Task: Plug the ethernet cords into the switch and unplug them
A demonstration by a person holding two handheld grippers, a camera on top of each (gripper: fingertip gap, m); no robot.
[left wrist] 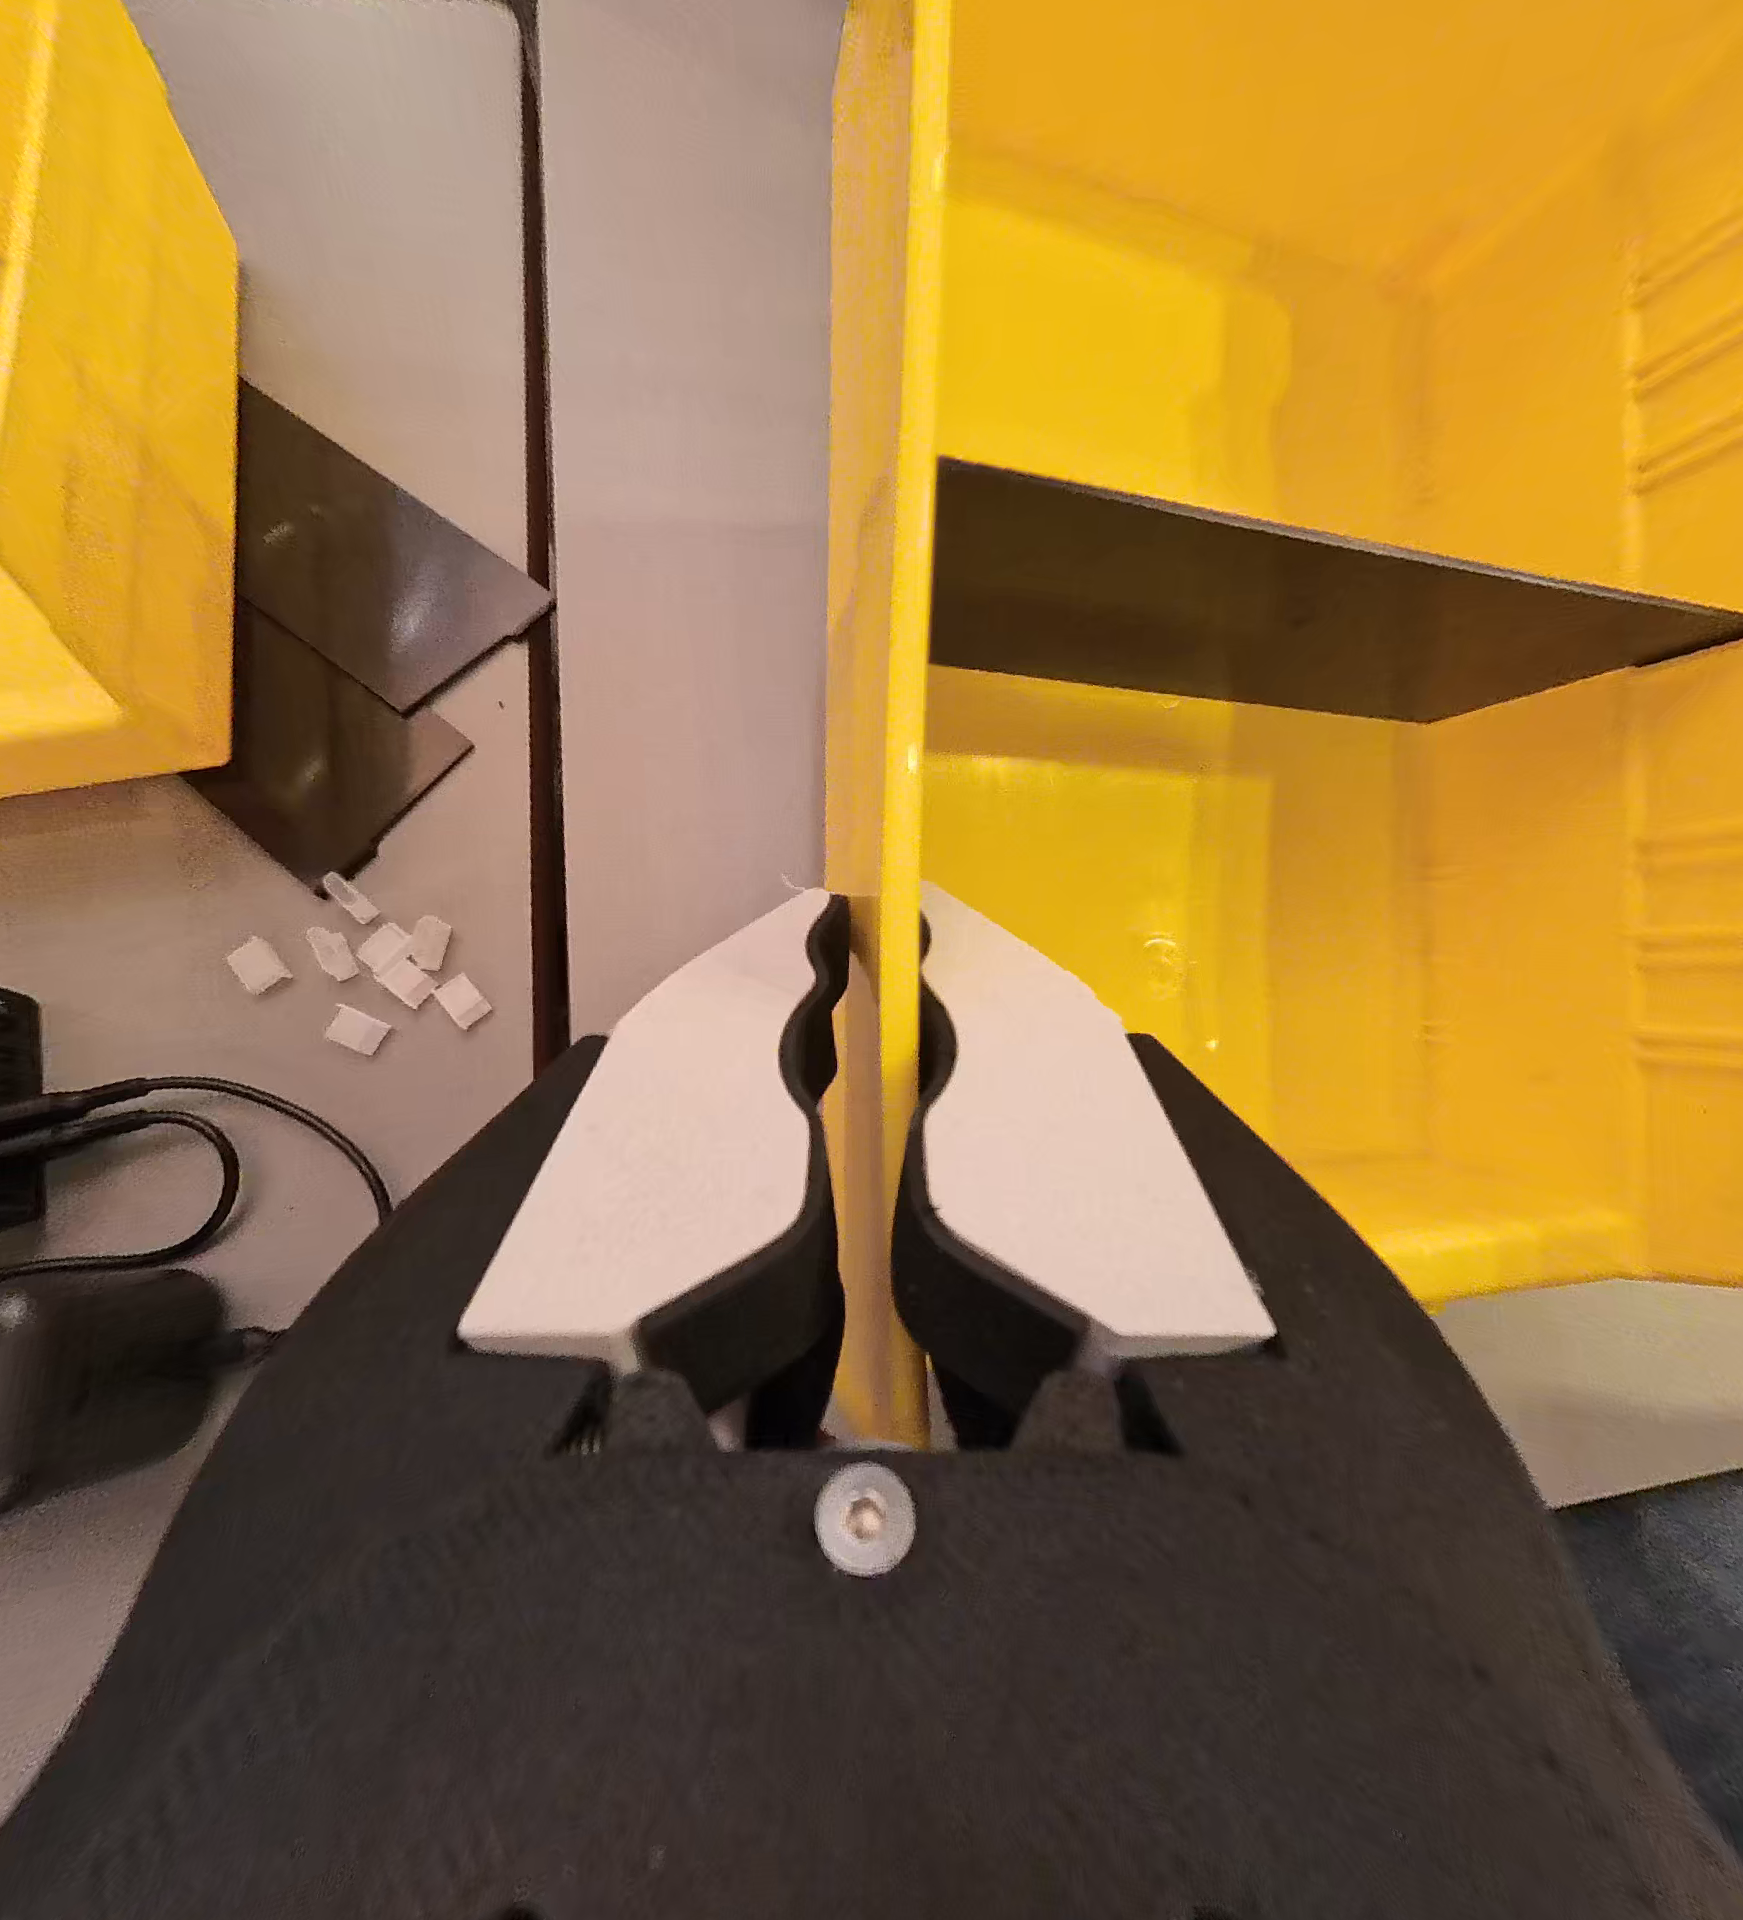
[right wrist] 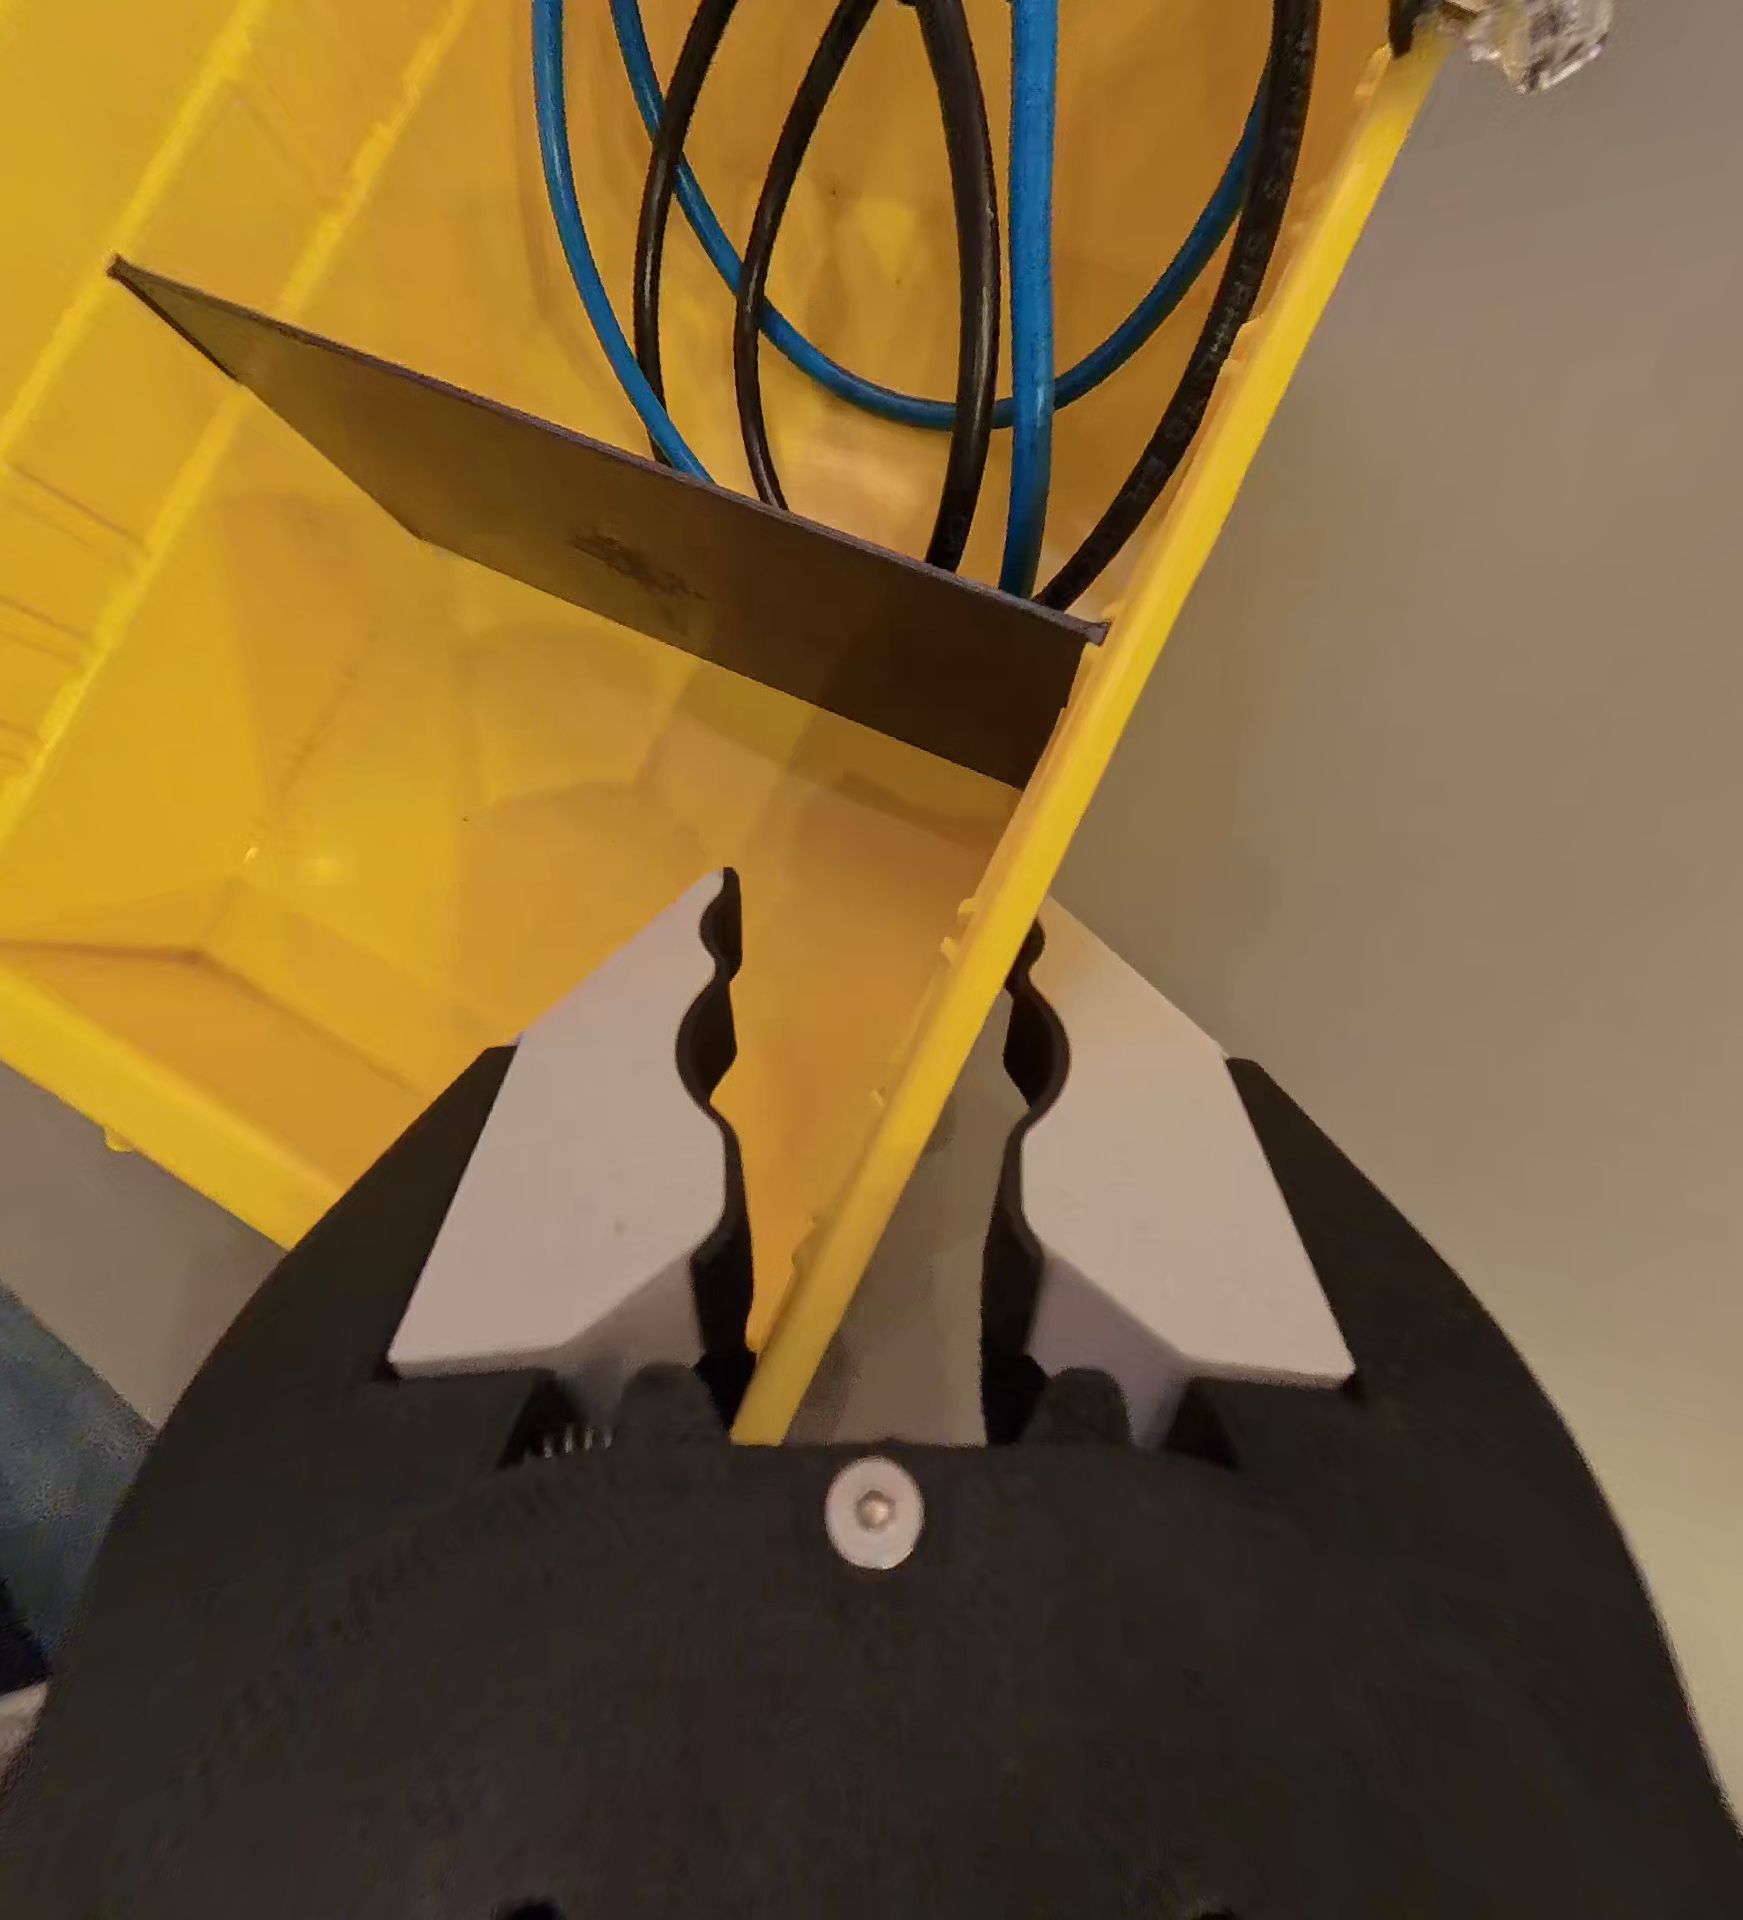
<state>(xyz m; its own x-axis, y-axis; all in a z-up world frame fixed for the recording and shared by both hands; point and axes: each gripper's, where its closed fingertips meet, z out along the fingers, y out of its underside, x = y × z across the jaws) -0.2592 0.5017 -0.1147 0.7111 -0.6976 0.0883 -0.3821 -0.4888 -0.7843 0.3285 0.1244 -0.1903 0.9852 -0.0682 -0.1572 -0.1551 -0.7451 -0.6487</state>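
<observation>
Left gripper (left wrist: pixel 882 1023) is clamping the yellow bin (left wrist: pixel 1366 416) wall; right gripper (right wrist: pixel 872 1049) is straddling the opposite wall, jaws parted. Ethernet cords (right wrist: pixel 1033 312) are lying coiled ahead of it behind the black divider (right wrist: pixel 742 592): light, floppy, best gripped at the stiff clear plug (right wrist: pixel 1532 42)

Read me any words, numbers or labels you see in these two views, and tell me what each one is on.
Black cord: pale print along its jacket, too blurred to read.
Black power adapter: white mark cut off at the frame edge, unreadable.
Yellow bin: small embossed mark, too faint.
No other writing.
</observation>
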